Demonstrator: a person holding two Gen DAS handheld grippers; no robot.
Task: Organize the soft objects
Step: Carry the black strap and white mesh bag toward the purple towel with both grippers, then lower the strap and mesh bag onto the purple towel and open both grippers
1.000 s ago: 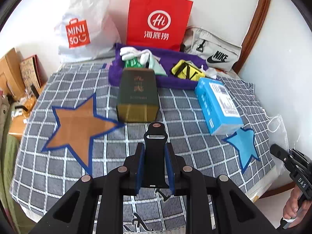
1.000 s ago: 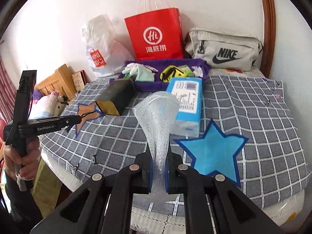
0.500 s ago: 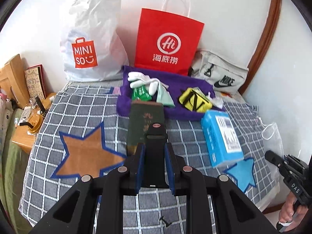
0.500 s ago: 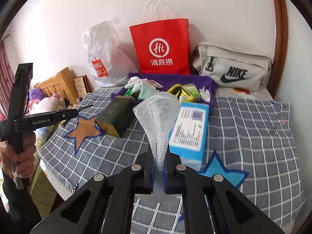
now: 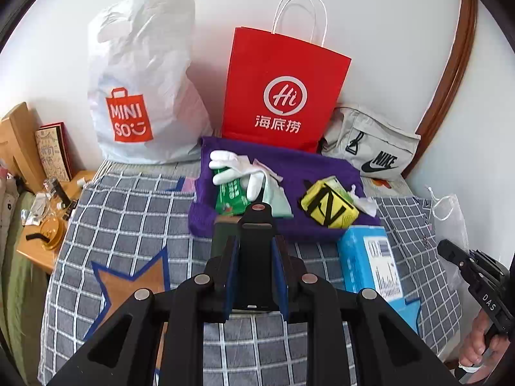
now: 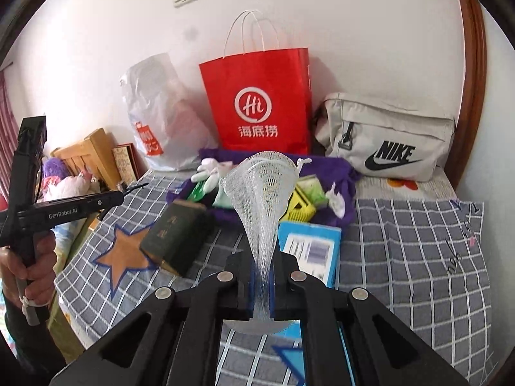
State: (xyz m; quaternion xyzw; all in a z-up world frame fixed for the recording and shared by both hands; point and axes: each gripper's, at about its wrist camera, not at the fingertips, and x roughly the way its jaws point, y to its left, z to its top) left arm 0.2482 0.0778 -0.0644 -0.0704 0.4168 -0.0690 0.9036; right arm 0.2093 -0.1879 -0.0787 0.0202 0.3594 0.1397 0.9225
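My right gripper [image 6: 260,284] is shut on a white mesh drawstring bag [image 6: 261,193], which fans out upright above its fingers. The same bag shows at the right edge of the left wrist view [image 5: 450,215]. My left gripper [image 5: 256,257] is shut on a black flat object [image 5: 256,263] standing between its pads. A purple cloth [image 5: 289,167] at the back of the bed carries white gloves [image 5: 235,167], a green packet [image 5: 230,197] and a yellow-black item [image 5: 330,207]. A dark green box [image 6: 175,234] and a blue box [image 5: 370,262] lie on the checked bedspread.
A red paper bag [image 5: 283,87], a white Miniso bag [image 5: 141,87] and a grey Nike pouch [image 5: 370,148] stand against the wall. A wooden bedside table [image 5: 38,234] with clutter is left of the bed. The checked bedspread [image 6: 418,257] has star patches.
Both grippers have risen and tilted up, so the wall and bags fill more of each view. The held things stay clamped. The dark box is now mostly hidden behind my left gripper.
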